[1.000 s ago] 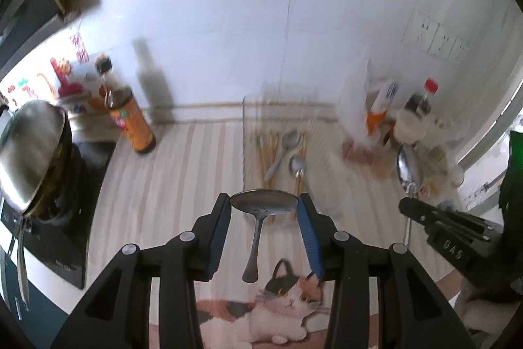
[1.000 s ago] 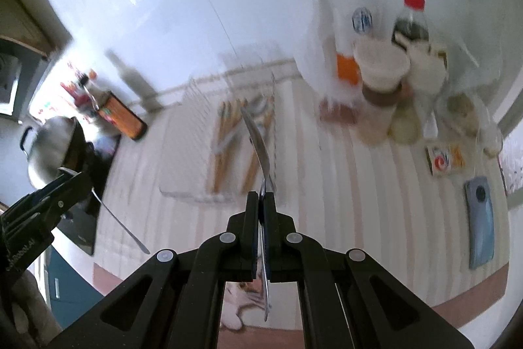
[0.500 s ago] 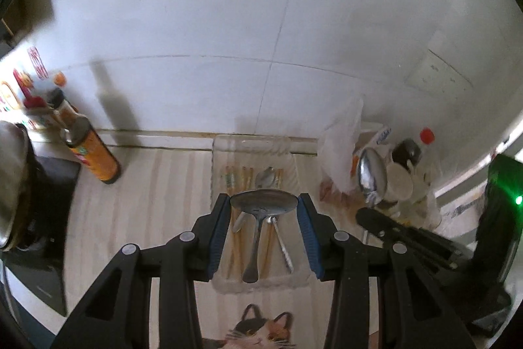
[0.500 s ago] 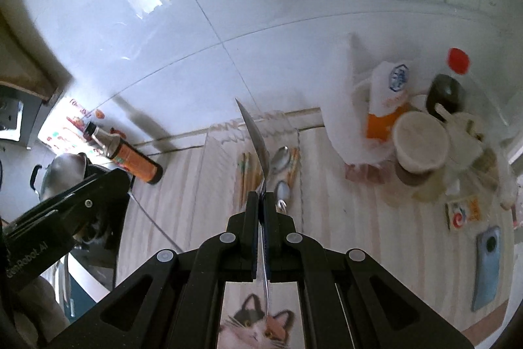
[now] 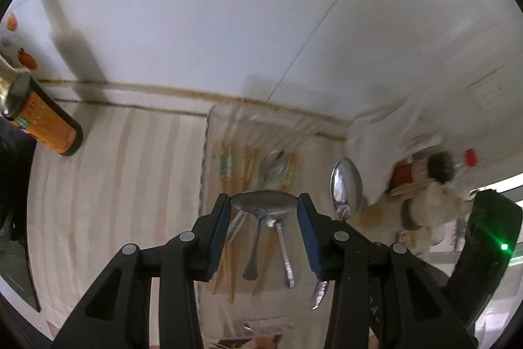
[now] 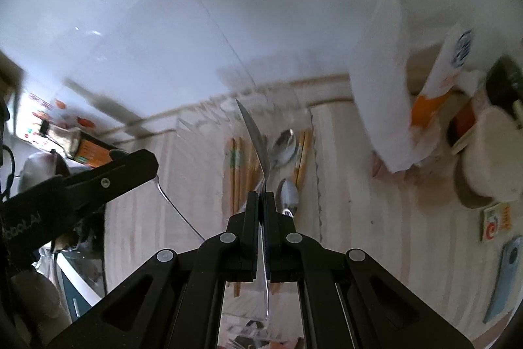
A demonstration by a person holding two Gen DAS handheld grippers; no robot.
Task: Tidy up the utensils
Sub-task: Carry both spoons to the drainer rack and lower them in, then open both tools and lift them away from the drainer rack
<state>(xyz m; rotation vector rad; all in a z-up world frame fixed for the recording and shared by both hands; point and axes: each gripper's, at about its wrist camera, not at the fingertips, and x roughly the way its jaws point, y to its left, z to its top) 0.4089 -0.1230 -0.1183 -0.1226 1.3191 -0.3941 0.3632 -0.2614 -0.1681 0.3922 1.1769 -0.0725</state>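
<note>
My left gripper [image 5: 264, 207] is shut on the bowl of a steel spoon [image 5: 263, 202], whose handle hangs down below the pads. My right gripper [image 6: 261, 203] is shut on a second steel spoon [image 6: 256, 138], seen edge-on, its bowl sticking out ahead; that spoon also shows in the left wrist view [image 5: 345, 185]. Both are held above a clear tray [image 5: 209, 133] that holds wooden chopsticks [image 5: 228, 165] and spoons [image 6: 286, 144]. The left gripper's black arm [image 6: 81, 182] shows in the right wrist view at the left.
An orange-labelled sauce bottle [image 5: 42, 126] stands at the left by the wall. A white bag [image 6: 385, 94], a carton [image 6: 438, 77], tubs and bottles crowd the right. A blue phone [image 6: 505, 273] lies at the far right. A white tiled wall stands behind the tray.
Both grippers have moved forward toward the wall with their spoons, so the tray now lies right under them. The cat-print mat has dropped almost out of view.
</note>
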